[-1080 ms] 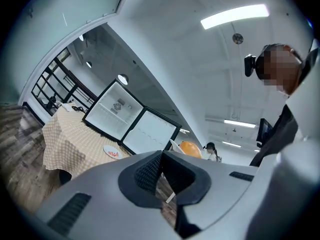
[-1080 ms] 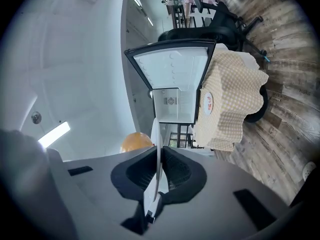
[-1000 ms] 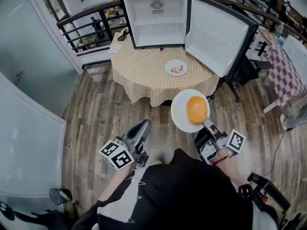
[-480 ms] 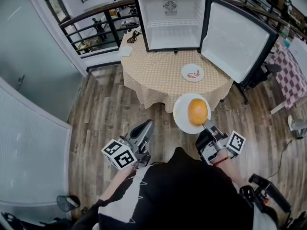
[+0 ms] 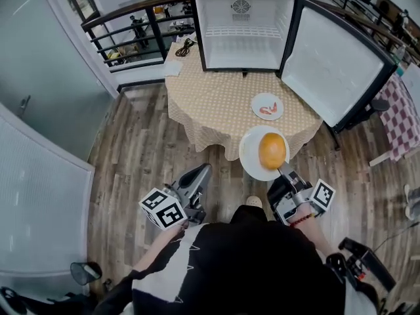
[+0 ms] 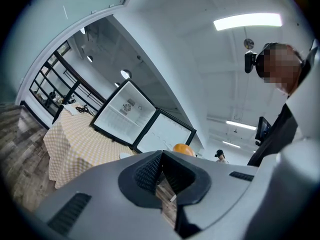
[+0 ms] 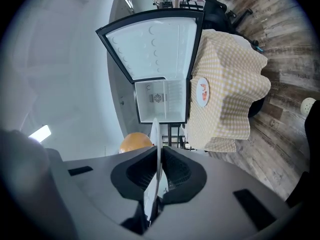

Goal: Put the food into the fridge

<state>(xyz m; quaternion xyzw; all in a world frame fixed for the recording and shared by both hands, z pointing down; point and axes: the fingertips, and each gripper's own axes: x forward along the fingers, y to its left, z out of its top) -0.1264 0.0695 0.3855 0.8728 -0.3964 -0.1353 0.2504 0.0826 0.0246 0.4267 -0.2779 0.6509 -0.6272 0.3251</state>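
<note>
An open black mini fridge stands at the table's back, empty and white inside, its door swung out to the right. On the yellow checked table lies a small plate with red food. My right gripper is shut on the rim of a white plate carrying an orange bun, held just before the table's near edge. In the right gripper view the plate's edge runs between the pads, bun to the left. My left gripper hangs lower left, shut and empty.
A black railing runs behind the table at the left. Cables and a paper lie at the table's back left corner. A grey wall panel stands at the left. A red checked table is at the far right. Wooden floor surrounds the table.
The table and fridge have drawn nearer and shifted right in the head view. The held plate with the bun now reaches the table's near edge. Both grippers keep their states.
</note>
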